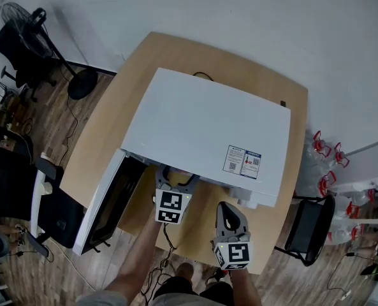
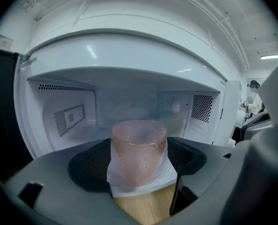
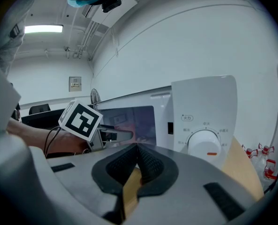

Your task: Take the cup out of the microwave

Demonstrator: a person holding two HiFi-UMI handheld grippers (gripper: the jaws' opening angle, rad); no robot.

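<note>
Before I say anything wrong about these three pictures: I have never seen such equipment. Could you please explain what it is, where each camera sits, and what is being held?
There is no robot here: a person holds a two-jaw gripper in each hand. The head view looks down from the person's head, and the other two cameras ride on the grippers. On the wooden table stands a white microwave with its door swung open. The left gripper reaches into it with its jaws wide apart. A pinkish cup stands between them, not gripped yet. The right gripper hangs in front of the microwave, jaws shut, holding nothing.
</note>
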